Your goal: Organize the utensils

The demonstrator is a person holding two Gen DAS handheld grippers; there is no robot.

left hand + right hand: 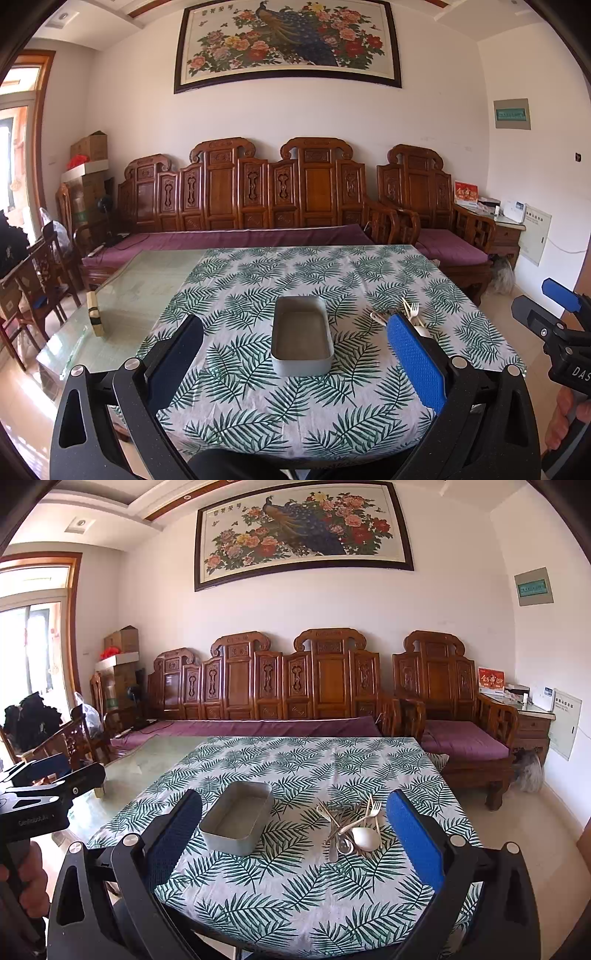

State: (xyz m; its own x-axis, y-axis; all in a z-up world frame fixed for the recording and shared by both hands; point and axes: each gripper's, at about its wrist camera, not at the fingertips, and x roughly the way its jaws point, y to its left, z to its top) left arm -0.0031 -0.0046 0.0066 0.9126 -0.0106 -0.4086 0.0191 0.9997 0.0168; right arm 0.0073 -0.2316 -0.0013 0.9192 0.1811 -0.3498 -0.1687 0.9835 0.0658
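A grey rectangular tin stands empty on the leaf-print tablecloth. To its right lies a loose pile of utensils: pale forks, a white spoon, a metal spoon and thin sticks. My left gripper hovers open above the table's near edge, framing the tin, nothing between its fingers. My right gripper is open too, with the tin and pile ahead of it. Each gripper shows at the edge of the other's view, held by a hand.
A glass table top lies bare left of the cloth, with a small tan block standing on it. Carved wooden sofas with purple cushions line the far wall. Wooden chairs stand at the left.
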